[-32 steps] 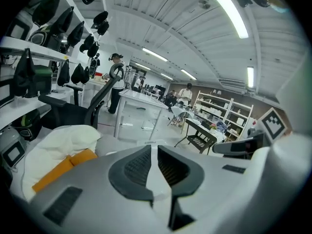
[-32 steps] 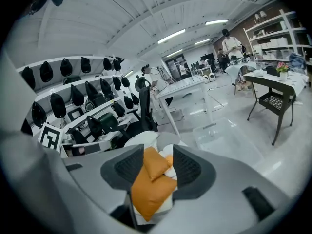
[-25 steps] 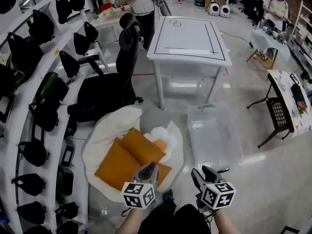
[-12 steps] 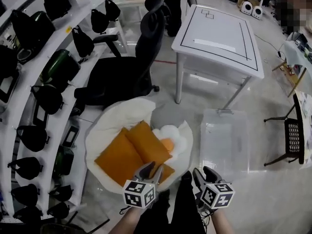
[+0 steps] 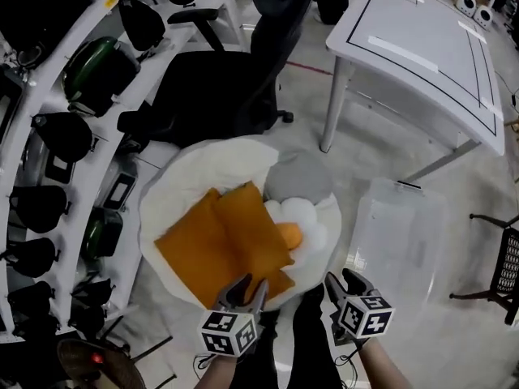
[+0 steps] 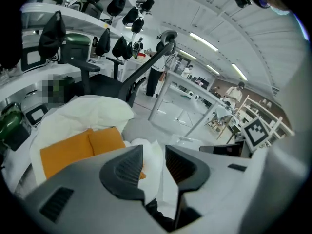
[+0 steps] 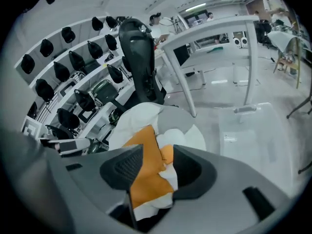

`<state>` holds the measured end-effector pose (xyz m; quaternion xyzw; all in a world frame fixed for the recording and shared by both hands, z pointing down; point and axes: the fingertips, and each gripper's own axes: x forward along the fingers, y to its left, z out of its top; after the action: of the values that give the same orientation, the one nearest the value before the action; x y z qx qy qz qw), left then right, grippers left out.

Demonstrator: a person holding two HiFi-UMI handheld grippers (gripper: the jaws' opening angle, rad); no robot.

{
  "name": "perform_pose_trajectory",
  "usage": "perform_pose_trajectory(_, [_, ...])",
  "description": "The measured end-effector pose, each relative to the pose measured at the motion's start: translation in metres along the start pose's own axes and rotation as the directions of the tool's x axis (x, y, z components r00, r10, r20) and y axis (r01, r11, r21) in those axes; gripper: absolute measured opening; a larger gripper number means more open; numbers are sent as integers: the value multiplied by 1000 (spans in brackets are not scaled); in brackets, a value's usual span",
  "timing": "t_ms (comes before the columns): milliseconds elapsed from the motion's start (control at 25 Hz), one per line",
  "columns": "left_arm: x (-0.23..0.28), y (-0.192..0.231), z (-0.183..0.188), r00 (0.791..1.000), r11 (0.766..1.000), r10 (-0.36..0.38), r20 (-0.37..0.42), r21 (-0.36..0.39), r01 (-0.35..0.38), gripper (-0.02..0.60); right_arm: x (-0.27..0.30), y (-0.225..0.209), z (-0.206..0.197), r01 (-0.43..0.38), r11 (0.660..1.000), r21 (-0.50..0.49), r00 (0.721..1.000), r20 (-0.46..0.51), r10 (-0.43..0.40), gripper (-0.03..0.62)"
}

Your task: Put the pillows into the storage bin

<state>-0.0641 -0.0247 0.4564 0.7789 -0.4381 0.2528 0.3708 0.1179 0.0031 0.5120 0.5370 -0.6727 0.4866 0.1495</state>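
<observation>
A heap of pillows lies on the floor: a big white pillow [image 5: 195, 177], two orange pillows [image 5: 219, 245], a grey pillow [image 5: 298, 178] and a fluffy white pillow with an orange centre [image 5: 298, 224]. The clear storage bin [image 5: 397, 237] stands on the floor to their right, with nothing visible inside. My left gripper [image 5: 251, 287] hovers over the heap's near edge; its jaws are opening and nothing is between them. My right gripper [image 5: 340, 279] is open and holds nothing, between heap and bin. The orange pillows [image 7: 146, 150] show past the right jaws, and the bin [image 7: 253, 135] lies to their right.
A black office chair [image 5: 235, 71] stands just behind the heap. A white table [image 5: 422, 51] is at the back right, its leg close to the grey pillow. Curved white shelves [image 5: 49, 136] with black bags run along the left. A dark chair [image 5: 507, 266] is at the right edge.
The left gripper's jaws have parted from shut. The head view has swung toward the pile, which now fills the middle; both grippers stay low in the frame.
</observation>
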Motion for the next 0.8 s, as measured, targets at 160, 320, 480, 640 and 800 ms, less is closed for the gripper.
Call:
perform_pose_trajectory(160, [28,16,-22,999,997,49,-17,-51,-49,120,51,-27,-16,2,1000,-10,997,-72,-3,186])
perform_pose_trajectory(320, [54,27,-51,996,994,77,-46,-76,-80,120,96,-51,-33,1,999,-41,992,-126,-7,186])
perform_pose_trajectory(480, [79,41,-76,991,988,111,-72,-99,-118,120,135,-70,-46,0,998,-59,988,-153,-9,186])
perform_pose_trajectory(640, [97,55,-91,988,980,138,-75,-132,-147,124,164,-85,-62,1,997,-81,982,-186,-16,192])
perform_pose_trajectory(800, [112,64,-102,986,975,149,-80,-156,-160,132,187,-101,-69,17,997,-79,980,-197,-32,193])
